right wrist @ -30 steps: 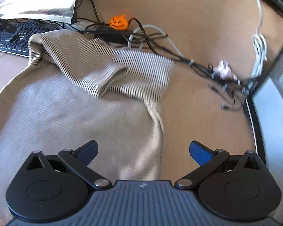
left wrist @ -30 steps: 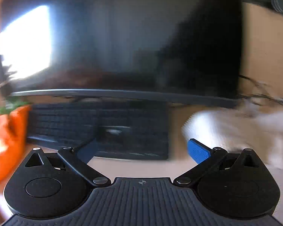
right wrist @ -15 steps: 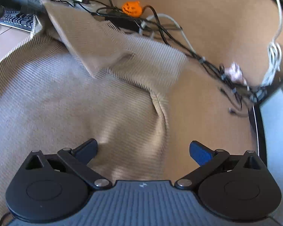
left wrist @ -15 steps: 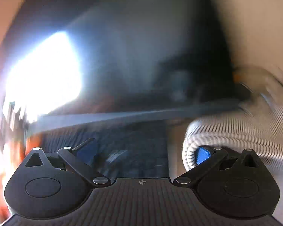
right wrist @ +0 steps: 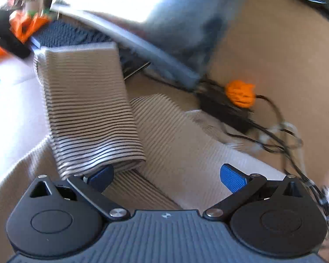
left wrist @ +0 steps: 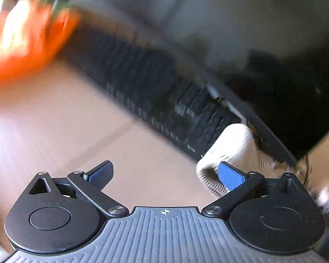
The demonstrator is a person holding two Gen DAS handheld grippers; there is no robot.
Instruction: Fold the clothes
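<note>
A beige ribbed sweater (right wrist: 186, 146) lies on the tan table. One sleeve (right wrist: 87, 109) is doubled back, and its cuff end points toward the keyboard. My right gripper (right wrist: 166, 176) is open just over the sweater, and its left fingertip (right wrist: 101, 175) touches the sleeve's fold. My left gripper (left wrist: 165, 174) is open over bare table with nothing between its fingers. A rolled edge of the sleeve (left wrist: 228, 146) lies against its right fingertip (left wrist: 230, 175). The left wrist view is blurred and tilted.
A dark keyboard (left wrist: 153, 87) and a monitor (right wrist: 142, 0) stand just past the sweater. An orange pumpkin figure (right wrist: 241, 94) sits among black cables (right wrist: 274, 131) at the right. A blurred orange object (left wrist: 26, 35) is at the far left.
Both views swung sharply. The sleeve was thrown over toward the keyboard and now lies doubled back. My right gripper has moved forward up to the fold. Both grippers stayed open.
</note>
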